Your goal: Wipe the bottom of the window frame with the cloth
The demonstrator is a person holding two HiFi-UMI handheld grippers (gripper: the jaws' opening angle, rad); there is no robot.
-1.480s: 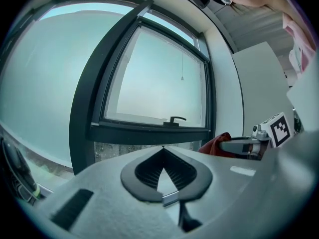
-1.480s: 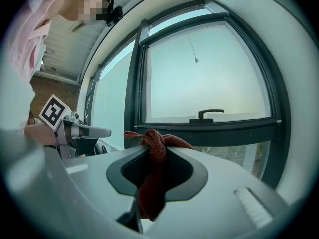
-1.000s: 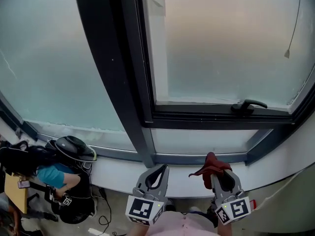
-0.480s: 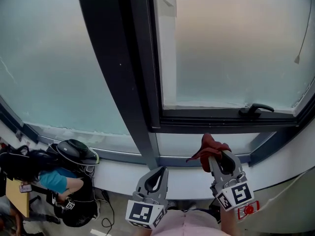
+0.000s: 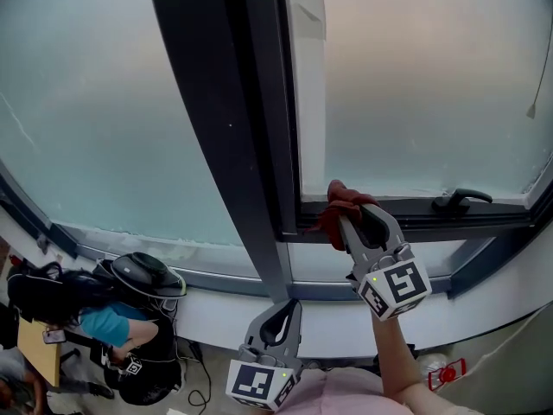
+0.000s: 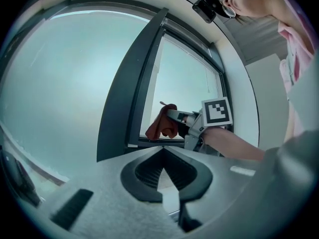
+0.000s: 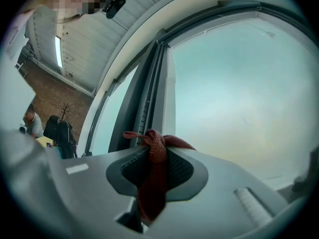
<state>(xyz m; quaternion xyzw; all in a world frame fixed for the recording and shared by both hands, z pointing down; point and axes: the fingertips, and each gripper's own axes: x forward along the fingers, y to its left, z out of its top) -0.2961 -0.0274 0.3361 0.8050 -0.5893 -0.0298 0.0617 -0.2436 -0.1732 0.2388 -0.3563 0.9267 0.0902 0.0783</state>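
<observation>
Right tool (image 5: 345, 218) up from sill (image 5: 216, 316) to window frame (image 5: 423, 220), arm (image 5: 391, 353) outstretched, tight on red cloth (image 5: 342, 199); left tool (image 5: 289, 309) low, closed, empty.

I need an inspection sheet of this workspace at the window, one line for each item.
Surface: dark window frame, its bottom bare, handle at the right.
Job's things: red cloth at the left end of the frame's bottom; contact unclear.
Clutter: nothing seen.
Claws: right claw shut on the cloth; left claw shut, empty, low by the sill.
Cables: thin cord hanging at far right.
Surroundings: person in a blue top below at left.
</observation>
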